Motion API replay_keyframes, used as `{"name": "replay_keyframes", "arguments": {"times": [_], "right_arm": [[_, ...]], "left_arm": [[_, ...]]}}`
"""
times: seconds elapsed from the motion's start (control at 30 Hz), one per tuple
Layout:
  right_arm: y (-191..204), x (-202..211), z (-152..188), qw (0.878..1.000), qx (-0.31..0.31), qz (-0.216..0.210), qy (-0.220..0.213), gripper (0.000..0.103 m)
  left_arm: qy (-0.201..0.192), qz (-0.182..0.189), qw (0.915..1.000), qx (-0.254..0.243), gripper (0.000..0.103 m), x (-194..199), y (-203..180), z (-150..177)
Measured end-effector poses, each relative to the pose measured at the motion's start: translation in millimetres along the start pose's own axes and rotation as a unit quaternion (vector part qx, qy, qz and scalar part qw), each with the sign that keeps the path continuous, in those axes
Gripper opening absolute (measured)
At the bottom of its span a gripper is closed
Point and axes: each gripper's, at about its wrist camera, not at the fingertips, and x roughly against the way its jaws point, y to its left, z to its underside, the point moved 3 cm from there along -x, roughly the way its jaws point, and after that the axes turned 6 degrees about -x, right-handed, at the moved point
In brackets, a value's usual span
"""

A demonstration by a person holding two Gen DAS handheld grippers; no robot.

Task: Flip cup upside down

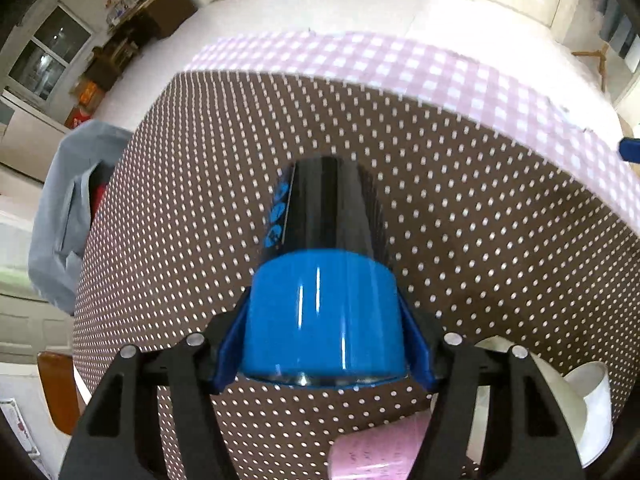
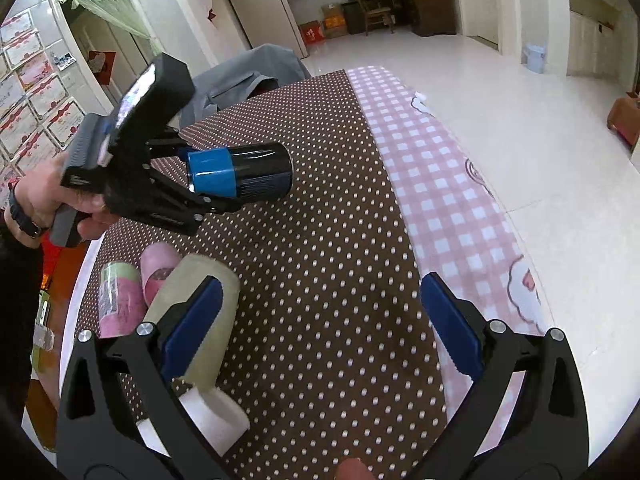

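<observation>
Right wrist view shows a table [image 2: 96,254] with a white rim, covered by a brown dotted cloth [image 2: 320,280]; a pink checked cloth [image 2: 452,216] lies along the far side of the brown one, touching it; a grey garment [image 2: 248,76] hangs past the table's far end. Above the brown cloth the left gripper [image 2: 208,184] is held in the person's left hand [image 2: 52,196]; its fingers are clamped on the blue band of the cup [image 2: 244,178], which lies roughly sideways in the air, clear of the cloth, its black end pointing away from the gripper. The right gripper [image 2: 320,328] hangs low over the brown cloth, near the table's near end; its blue pads [image 2: 448,324] stand wide apart with nothing between them. Beside its left finger lie a pale green roll [image 2: 208,312], a pink slipper [image 2: 158,272] and a pink and green roll [image 2: 118,300], all close together on the cloth; a white block [image 2: 218,412] sits just below the green roll. From the left wrist view the cup [image 1: 324,280] fills the middle, its blue band pinched between the two blue pads [image 1: 228,344] of the left gripper [image 1: 324,344]; the black part carries blue markings on one side.
</observation>
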Motion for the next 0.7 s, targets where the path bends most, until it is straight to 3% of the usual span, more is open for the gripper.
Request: {"name": "replay_keyframes", "arguments": {"times": [0.13, 0.27, 0.37, 0.47, 0.7], "right_arm": [[-0.3, 3.2, 4.8, 1.000, -0.005, 0.003, 0.000, 0.097], [-1.5, 2.7, 4.5, 1.000, -0.005, 0.009, 0.002, 0.097], [-1.8, 2.6, 4.8, 1.000, -0.007, 0.010, 0.003, 0.097], [-1.8, 0.0, 4.7, 1.000, -0.008, 0.010, 0.005, 0.097], [5.1, 14.8, 8.7, 1.000, -0.006, 0.003, -0.008, 0.097]], "left_arm": [[0.018, -0.015, 0.9997, -0.003, 0.071, -28.1, 5.6, -2.3], [0.015, -0.003, 0.9996, 0.025, 0.072, -47.3, 22.1, -13.2], [-0.006, 0.016, 0.9977, 0.065, 0.066, -51.0, 39.1, -15.8], [-0.029, 0.028, 0.9958, 0.082, 0.065, -44.6, 43.0, -15.7], [-0.070, 0.004, 0.9906, 0.117, 0.065, -1.2, 28.2, -1.6]]}}
